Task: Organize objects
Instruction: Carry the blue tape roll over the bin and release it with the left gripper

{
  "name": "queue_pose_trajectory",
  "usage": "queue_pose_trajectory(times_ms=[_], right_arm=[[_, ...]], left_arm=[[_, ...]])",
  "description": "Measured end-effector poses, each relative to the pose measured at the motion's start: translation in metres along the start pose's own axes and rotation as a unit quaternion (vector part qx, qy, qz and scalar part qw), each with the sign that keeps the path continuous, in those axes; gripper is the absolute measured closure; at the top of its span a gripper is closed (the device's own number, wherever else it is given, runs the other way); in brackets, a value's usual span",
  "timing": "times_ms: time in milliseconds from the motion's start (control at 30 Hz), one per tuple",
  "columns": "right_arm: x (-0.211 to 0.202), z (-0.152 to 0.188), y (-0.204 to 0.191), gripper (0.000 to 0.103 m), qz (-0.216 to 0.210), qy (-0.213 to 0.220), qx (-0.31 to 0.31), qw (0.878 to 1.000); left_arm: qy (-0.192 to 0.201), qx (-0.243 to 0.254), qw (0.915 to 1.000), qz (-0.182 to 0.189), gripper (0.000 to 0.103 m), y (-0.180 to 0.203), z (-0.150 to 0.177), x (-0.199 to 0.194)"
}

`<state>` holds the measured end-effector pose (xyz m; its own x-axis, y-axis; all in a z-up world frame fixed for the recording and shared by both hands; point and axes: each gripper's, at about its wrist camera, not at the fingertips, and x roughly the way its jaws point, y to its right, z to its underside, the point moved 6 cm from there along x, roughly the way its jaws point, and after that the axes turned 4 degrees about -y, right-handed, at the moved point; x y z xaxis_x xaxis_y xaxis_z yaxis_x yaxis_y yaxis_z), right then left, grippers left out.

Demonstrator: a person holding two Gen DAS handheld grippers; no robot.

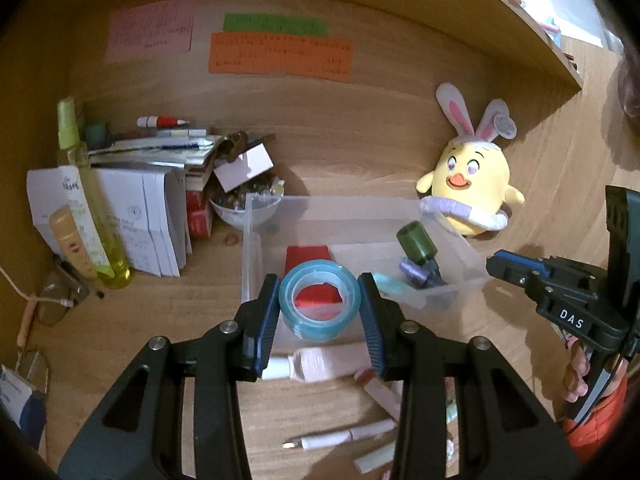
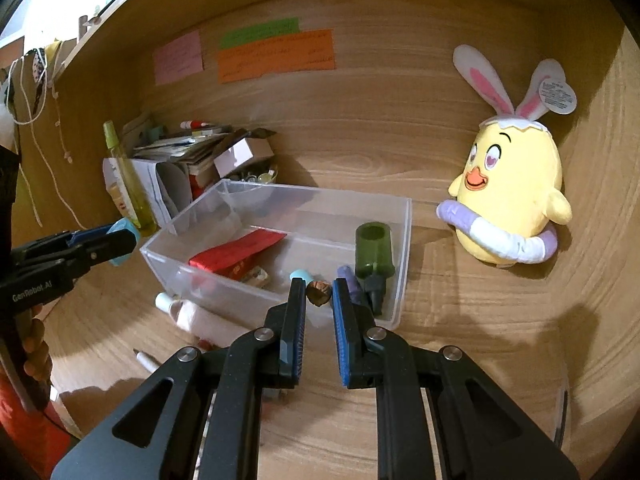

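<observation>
Sticky notes (image 1: 280, 53): the writing is showing too small and blurred to read.
Pink tube (image 1: 316, 364): the left hand-held gripper (image 1: 319, 300) is covering both of its ends.
Small brown object (image 2: 319, 293): it is sitting between the right hand-held gripper (image 2: 319, 300) fingers, too blurred to identify.
Bowl contents (image 1: 256, 192): too small to tell apart.
Blue-and-white pack (image 1: 18, 400): the left edge is cutting it off.
Plush tag (image 2: 557, 96): the print is unreadable.

Dim, warm indoor light in both views; brighter daylight leaked in at the upper corners past the shelf edge (image 1: 520, 20). Soft shadows fell on the wooden desk (image 2: 480, 320). Strong fisheye bending and dark vignette at edges. Note text on the back panel was unreadably blurred.
</observation>
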<state>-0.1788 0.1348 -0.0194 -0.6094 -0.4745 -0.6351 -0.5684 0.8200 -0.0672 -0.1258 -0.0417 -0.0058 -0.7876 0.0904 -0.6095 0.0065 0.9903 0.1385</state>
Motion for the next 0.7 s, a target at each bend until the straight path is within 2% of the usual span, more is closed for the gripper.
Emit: queue_pose_trajectory(times_ms=[300,700], right_arm=[[0.020,-0.014,0.001,0.091,0.003,-0.007,-0.010,1.000],[0.059,-0.014,0.013,0.091,0.008,-0.045,-0.003,0.999]], left_arm=[[-0.011,0.002,0.9999,0.001,0.064,0.001,-0.016,0.022],[-0.063,0.004,0.9979,0.013,0.064,0.004,-0.018,0.068]])
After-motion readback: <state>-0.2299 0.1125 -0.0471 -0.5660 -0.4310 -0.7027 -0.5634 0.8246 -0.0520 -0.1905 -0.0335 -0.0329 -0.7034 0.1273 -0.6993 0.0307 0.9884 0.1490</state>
